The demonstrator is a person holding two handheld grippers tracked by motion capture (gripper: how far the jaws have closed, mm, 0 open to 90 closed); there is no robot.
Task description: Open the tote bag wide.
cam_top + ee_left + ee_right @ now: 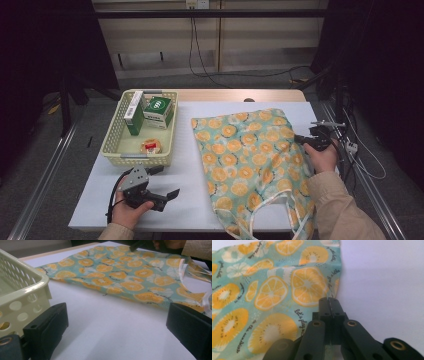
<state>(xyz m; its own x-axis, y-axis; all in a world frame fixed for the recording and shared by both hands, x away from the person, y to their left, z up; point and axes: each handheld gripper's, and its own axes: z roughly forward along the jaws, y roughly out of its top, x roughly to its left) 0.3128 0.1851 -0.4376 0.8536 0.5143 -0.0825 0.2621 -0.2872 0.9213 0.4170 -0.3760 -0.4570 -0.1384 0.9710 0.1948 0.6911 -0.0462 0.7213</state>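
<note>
At the left of the white table (190, 165) stands a cream plastic basket (111, 150) with holes in its walls. Inside it there are a green and white box (159, 111), a narrow green and white carton (134, 113) leaning at its left side, and a small red and orange packet (150, 146); what the packet is, I cannot tell, it is too small.

Just in front of the basket, the left gripper (167, 195) is held by the person's left hand (129, 211) low over the table. Its jaws are wide apart and hold nothing; in the left gripper view the basket corner (30, 293) is just beside one jaw.

In the middle to the right lies a teal cloth with orange slices (245, 155), spread flat, with white straps near the front edge.

At the right edge of the cloth, the right gripper (300, 139) is in the right hand (322, 157). Its jaws are pressed together on the hem of the cloth (287, 290).
</note>
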